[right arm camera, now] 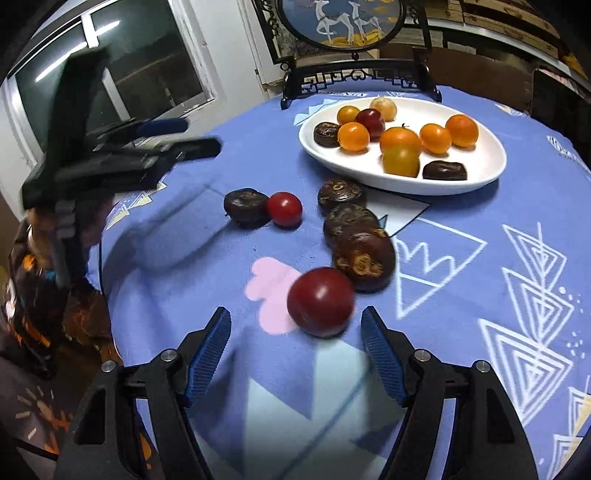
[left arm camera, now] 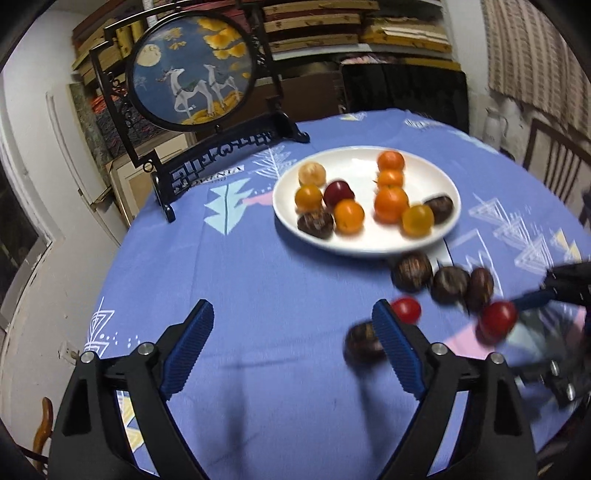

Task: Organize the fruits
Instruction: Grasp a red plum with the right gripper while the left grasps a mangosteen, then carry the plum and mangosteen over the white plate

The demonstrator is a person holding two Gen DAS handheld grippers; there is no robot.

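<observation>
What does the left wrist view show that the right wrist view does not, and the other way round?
Only the left wrist view: stacked boxes on shelves behind the table, a dark chair back, and the whole round deer picture.

Only the right wrist view: a window at the left, and the person's patterned sleeve.

Both: the white plate with orange, red and dark fruits, the blue tablecloth, loose dark fruits, two red tomatoes beside the plate, and each claw, open and empty: left claw, right claw.

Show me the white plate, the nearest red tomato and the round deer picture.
white plate [right arm camera: 476,184], right wrist view, bare front rim.
red tomato [right arm camera: 320,302], right wrist view, its middle.
deer picture [left arm camera: 192,70], left wrist view, panel's centre.
</observation>
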